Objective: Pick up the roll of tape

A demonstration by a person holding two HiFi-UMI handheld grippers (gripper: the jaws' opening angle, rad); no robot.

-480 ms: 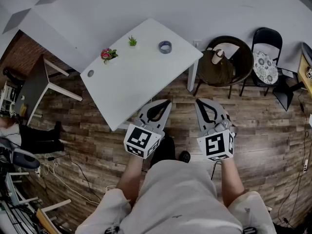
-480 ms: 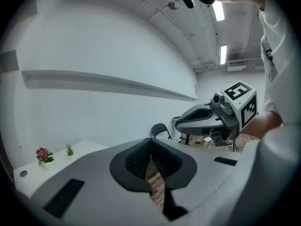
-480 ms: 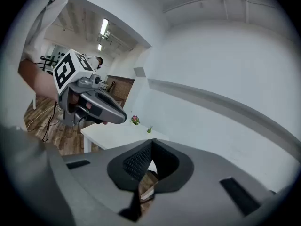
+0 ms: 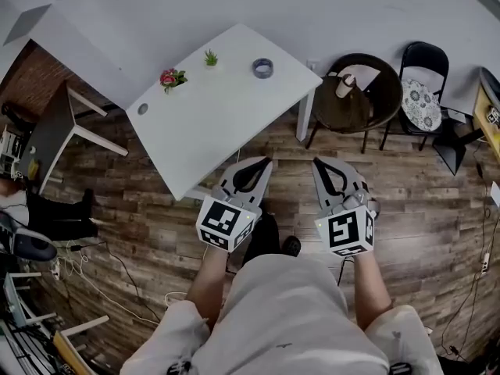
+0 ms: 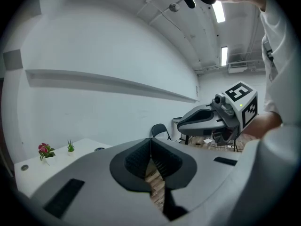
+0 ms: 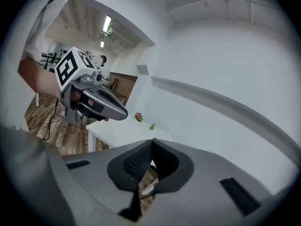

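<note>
I see the tape [image 4: 263, 68] on a white table [image 4: 226, 123] over wood floor [image 4: 422, 201]; left gripper [image 4: 264, 162] and right gripper [image 4: 317, 162] closed, empty

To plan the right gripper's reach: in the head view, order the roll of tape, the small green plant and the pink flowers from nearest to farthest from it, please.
From the right gripper:
1. Roll of tape, by the right edge of the table.
2. Small green plant, left of it.
3. Pink flowers, farthest left.
</note>
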